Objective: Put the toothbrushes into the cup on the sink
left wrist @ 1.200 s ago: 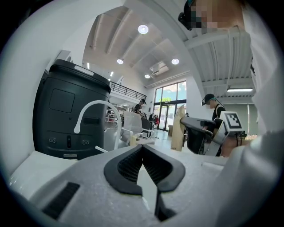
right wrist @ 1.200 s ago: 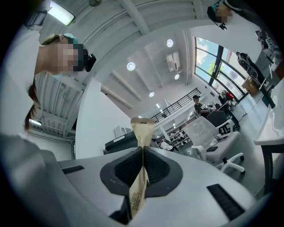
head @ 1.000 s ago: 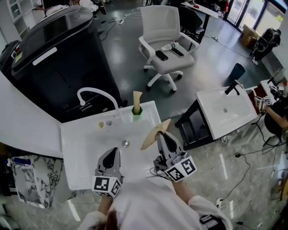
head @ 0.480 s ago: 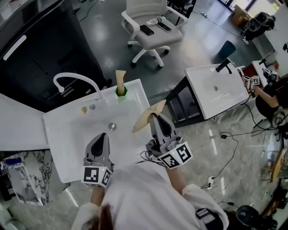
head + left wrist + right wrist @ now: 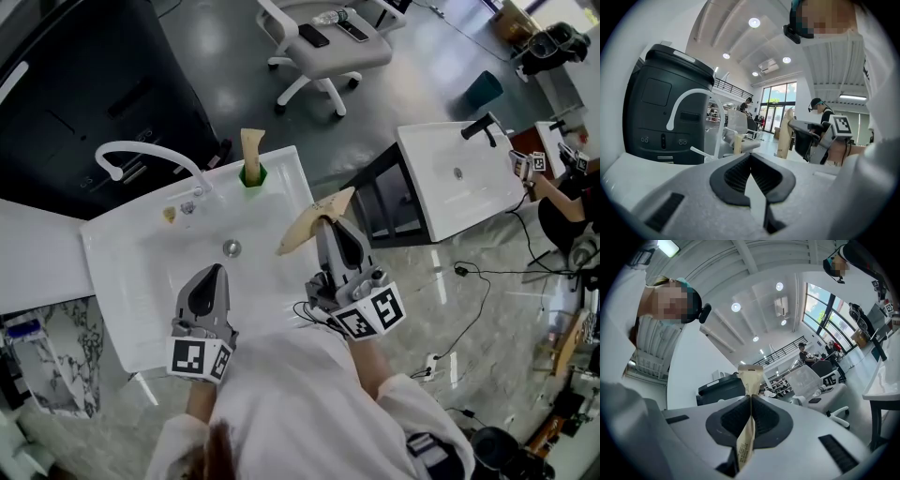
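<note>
A green cup point(image 5: 251, 175) stands at the back rim of the white sink point(image 5: 122, 309), right of the faucet point(image 5: 141, 155). One paper-wrapped toothbrush point(image 5: 249, 148) stands upright in it. My right gripper point(image 5: 325, 223) hovers over the sink's right edge, shut on a second wrapped toothbrush point(image 5: 314, 220) that sticks out toward the cup. In the right gripper view the packet point(image 5: 750, 380) runs up between the pads of the right gripper point(image 5: 751, 397). My left gripper point(image 5: 211, 272) is over the basin's front, shut and empty. The left gripper view shows the left gripper point(image 5: 751, 157) with its pads together.
The drain point(image 5: 231, 247) lies mid-basin. A black machine point(image 5: 84, 75) stands behind the sink. An office chair point(image 5: 323, 47) with phones on its seat is beyond. A second sink point(image 5: 459, 178) and a person's hand point(image 5: 548, 183) are at the right. Cables cross the floor.
Both grippers have shifted a little across the sink's front and the head camera has swung. The right gripper's hold on the wrapped toothbrush is the same.
</note>
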